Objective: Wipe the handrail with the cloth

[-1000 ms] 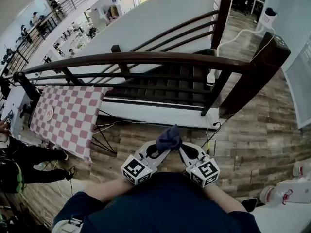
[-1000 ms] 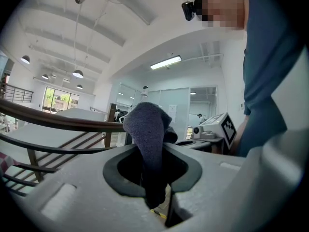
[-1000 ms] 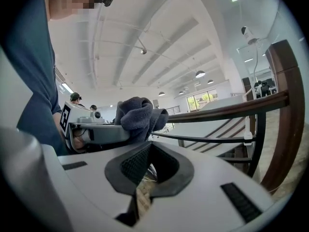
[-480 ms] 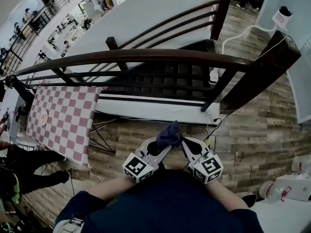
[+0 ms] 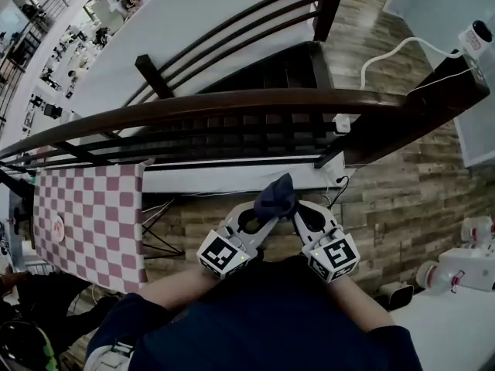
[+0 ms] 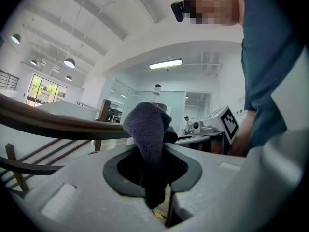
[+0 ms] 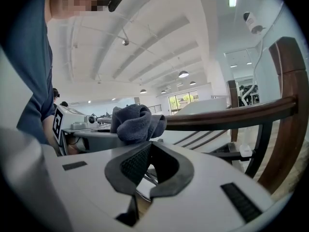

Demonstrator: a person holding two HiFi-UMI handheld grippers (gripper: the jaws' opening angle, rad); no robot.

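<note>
Left gripper [image 5: 265, 213] fingers pinch a dark cloth [image 5: 275, 195] that hangs through them. Right gripper [image 5: 292, 209] fingers press together on its bunched end, apart from the handrail [image 5: 232, 103].

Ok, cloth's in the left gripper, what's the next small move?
Probably carry the left gripper forward and set the cloth on the handrail: its jaws are shut on the cloth, which sits short of the rail, not touching it.
</note>
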